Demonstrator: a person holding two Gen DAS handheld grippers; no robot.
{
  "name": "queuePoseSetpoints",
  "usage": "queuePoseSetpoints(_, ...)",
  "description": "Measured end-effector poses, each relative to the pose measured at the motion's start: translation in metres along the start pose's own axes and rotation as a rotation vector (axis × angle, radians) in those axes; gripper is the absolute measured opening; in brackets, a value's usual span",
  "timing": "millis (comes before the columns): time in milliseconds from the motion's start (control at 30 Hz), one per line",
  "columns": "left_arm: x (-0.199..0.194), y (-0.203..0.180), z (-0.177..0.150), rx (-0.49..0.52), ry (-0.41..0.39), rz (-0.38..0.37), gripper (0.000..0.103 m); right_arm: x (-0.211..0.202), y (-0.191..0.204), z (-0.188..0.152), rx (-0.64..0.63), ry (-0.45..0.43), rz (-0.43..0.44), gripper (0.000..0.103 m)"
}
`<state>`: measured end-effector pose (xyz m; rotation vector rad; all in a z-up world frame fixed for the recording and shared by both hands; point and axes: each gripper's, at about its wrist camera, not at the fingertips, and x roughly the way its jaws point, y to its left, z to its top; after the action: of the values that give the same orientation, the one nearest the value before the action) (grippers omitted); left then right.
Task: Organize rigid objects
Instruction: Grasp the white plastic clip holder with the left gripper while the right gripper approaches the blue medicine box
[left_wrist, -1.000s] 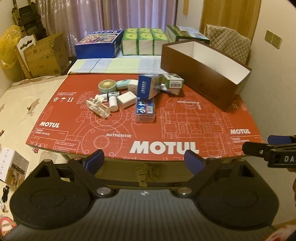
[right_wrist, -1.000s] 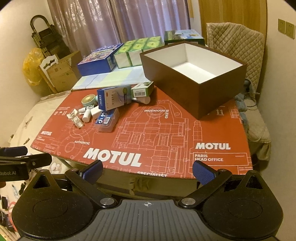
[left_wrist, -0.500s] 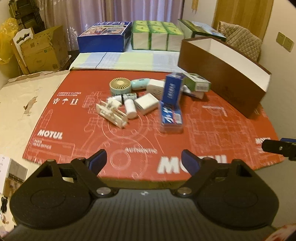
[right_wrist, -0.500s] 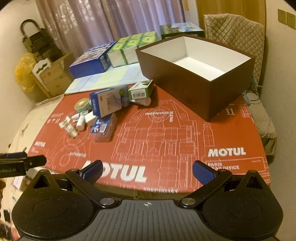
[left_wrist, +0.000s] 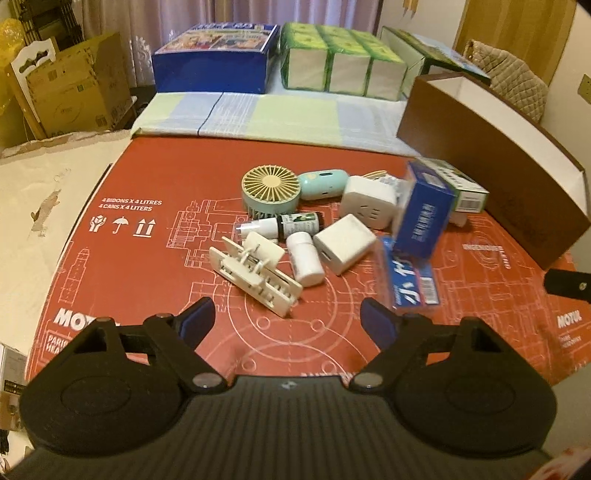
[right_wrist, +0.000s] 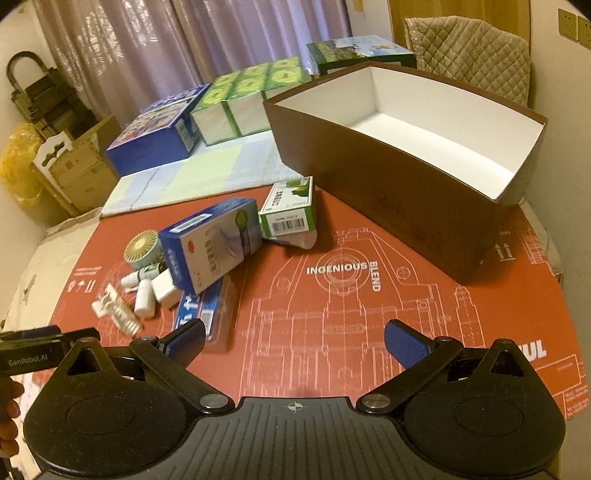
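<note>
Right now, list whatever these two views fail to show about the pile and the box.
- Brown box floor: left wrist view, hidden by its near wall.
- White item under the green carton: both views, mostly covered.
- Blue carton print: blurred in both views.

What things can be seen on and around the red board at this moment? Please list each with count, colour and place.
handheld fan: 1, cream and mint, back of the pile
plug adapters: 2, white, pile centre
small bottles: 3, mostly white, near the fan
plastic clip rack: 1, cream, front of the pile
blue carton: 1, leaning on the pile
green carton: 1, beside the blue carton
toothpaste box: 1, blue, lying flat
brown box: 1, white inside, nothing in it, right side
red Motul board: 1, under everything
left gripper: 1, black, blue pads, open
right gripper: 1, same colours, open
</note>
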<state>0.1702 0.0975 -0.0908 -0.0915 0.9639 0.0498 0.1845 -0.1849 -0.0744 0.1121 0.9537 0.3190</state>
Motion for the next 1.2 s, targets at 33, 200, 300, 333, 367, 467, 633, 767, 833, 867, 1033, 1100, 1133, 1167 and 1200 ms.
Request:
queuePoseSetpoints(33,0.005,0.001,0.002,-0.002,0.005,0.000,0.083,0.003,0.001,0.002,0.006,0.004,-0.005,0.101)
queuePoseSetpoints(200,0.029,0.012,0.012,-0.031,0.021,-0.001,0.083,0.013,-0.001,0.010,0.030,0.019,-0.040,0.101)
queuePoseSetpoints(300,0.041,0.017,0.017,-0.040,0.032,0.006,0.082,0.017,-0.001,0.014,0.040,0.029,-0.059,0.101)
queuePoseSetpoints(333,0.045,0.019,0.018,-0.043,0.035,0.006,0.082,0.019,0.000,0.015,0.042,0.033,-0.064,0.101)
queuePoseSetpoints(367,0.049,0.020,0.020,-0.046,0.039,0.008,0.082,0.020,0.000,0.016,0.044,0.036,-0.068,0.101)
queuePoseSetpoints(467,0.060,0.024,0.022,-0.046,0.058,0.009,0.076,0.024,0.002,0.017,0.046,0.046,-0.076,0.101)
queuePoseSetpoints(633,0.067,0.036,0.023,-0.025,0.077,0.009,0.065,0.030,0.006,0.021,0.045,0.056,-0.082,0.101)
queuePoseSetpoints(767,0.066,0.054,0.022,0.003,0.086,0.015,0.060,0.035,0.007,0.025,0.047,0.059,-0.087,0.101)
queuePoseSetpoints(833,0.064,0.060,0.021,0.023,0.089,0.028,0.059,0.037,0.007,0.026,0.050,0.062,-0.089,0.101)
queuePoseSetpoints(867,0.063,0.063,0.021,0.034,0.090,0.036,0.058,0.038,0.007,0.026,0.051,0.062,-0.090,0.101)
queuePoseSetpoints(1033,0.053,0.068,0.024,0.029,0.096,0.011,0.057,0.043,0.010,0.027,0.051,0.065,-0.081,0.101)
queuePoseSetpoints(1100,0.051,0.068,0.026,0.004,0.103,-0.010,0.064,0.045,0.012,0.028,0.049,0.066,-0.077,0.101)
queuePoseSetpoints(1133,0.051,0.067,0.028,-0.012,0.106,-0.012,0.065,0.046,0.014,0.029,0.048,0.067,-0.075,0.101)
queuePoseSetpoints(1167,0.050,0.067,0.030,-0.029,0.105,-0.016,0.065,0.046,0.015,0.029,0.047,0.067,-0.072,0.101)
queuePoseSetpoints(1200,0.050,0.067,0.033,-0.047,0.101,-0.026,0.065,0.046,0.016,0.029,0.045,0.068,-0.070,0.101)
